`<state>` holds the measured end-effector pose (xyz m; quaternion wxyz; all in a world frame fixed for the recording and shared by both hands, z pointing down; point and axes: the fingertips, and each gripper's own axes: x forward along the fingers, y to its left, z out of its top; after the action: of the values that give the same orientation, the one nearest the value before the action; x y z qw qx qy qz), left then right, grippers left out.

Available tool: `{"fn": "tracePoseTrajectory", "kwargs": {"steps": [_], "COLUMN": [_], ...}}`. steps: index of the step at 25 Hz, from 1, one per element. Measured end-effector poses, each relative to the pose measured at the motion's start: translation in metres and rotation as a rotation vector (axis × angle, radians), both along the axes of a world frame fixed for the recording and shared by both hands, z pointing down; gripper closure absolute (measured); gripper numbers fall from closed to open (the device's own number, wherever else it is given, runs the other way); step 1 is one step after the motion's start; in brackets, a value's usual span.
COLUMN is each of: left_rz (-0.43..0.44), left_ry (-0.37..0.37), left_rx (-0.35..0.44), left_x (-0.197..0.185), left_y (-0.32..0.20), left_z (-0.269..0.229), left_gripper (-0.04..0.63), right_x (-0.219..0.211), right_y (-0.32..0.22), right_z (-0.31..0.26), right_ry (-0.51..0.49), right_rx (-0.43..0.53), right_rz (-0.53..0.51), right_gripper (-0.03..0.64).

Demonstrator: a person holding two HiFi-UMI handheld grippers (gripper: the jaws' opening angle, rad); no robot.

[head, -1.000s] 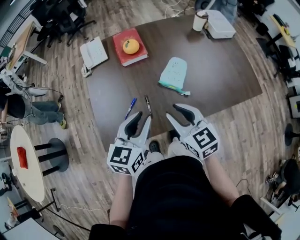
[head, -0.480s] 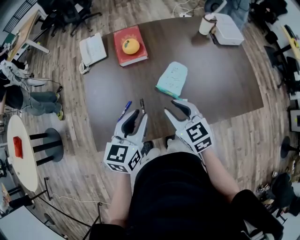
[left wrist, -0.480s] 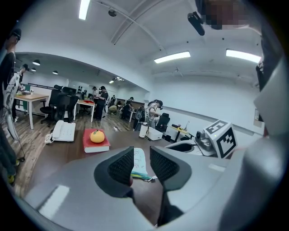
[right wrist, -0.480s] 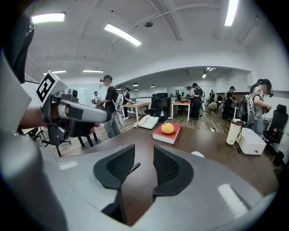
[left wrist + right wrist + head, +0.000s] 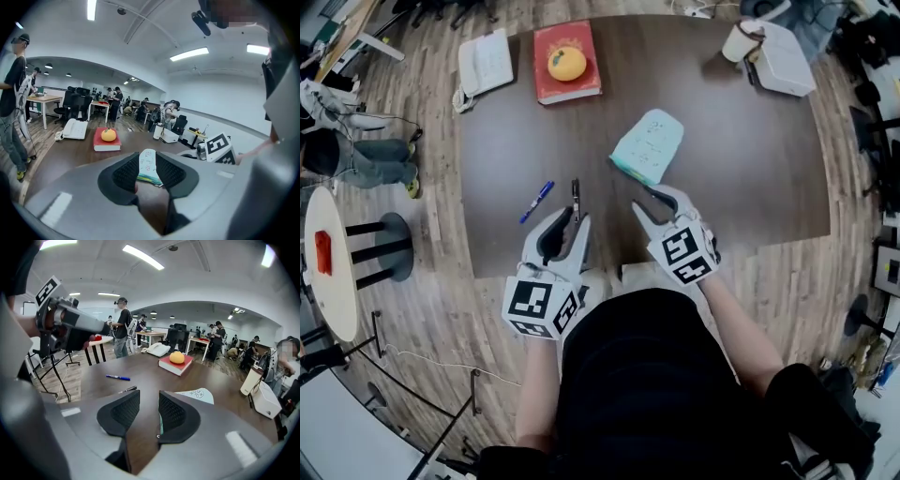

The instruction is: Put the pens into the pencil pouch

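Blue pen (image 5: 537,202), blk pen (image 5: 576,199) — 2 tot. — 1 pouch (image 5: 648,145); L gripper (image 5: 575,219), R gripper (image 5: 646,200).

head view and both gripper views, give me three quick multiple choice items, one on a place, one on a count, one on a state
1. Where does the round orange fruit sit?
A. on the red hardcover book
B. on a white plate
C. in a glass bowl

2. How many pens lie on the dark brown wooden table?
A. one
B. two
C. four

3. What state is the left gripper in?
A. shut on a pen
B. open, holding nothing
C. shut on the fruit

Answers:
1 A, the fruit rests on the book's cover.
2 B, a blue pen and a black pen lie apart near the front edge.
3 B, the left gripper view shows its jaws apart with nothing gripped between them.
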<state>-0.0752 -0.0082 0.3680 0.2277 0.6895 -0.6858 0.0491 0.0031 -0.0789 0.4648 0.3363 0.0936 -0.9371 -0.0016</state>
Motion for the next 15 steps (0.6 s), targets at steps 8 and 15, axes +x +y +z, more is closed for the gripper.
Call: {"fn": "tracePoseTrajectory", "kwargs": {"steps": [8,15], "left_rz": [-0.059,-0.066], "left_ry": [0.002,0.01], "left_rx": [-0.058,-0.084], "left_x": [0.001,0.003], "left_y": [0.006,0.01], "left_z": [0.024,0.039], "left_gripper": [0.491,0.489], "right_x": [0.003,0.004], "right_y": [-0.022,-0.032], "right_z": [0.056,0.088], "right_ry": [0.111,0.165], "right_rx": [0.0,0.004], "right_rz": [-0.023,-0.019], "right_gripper": [0.494,0.494]}}
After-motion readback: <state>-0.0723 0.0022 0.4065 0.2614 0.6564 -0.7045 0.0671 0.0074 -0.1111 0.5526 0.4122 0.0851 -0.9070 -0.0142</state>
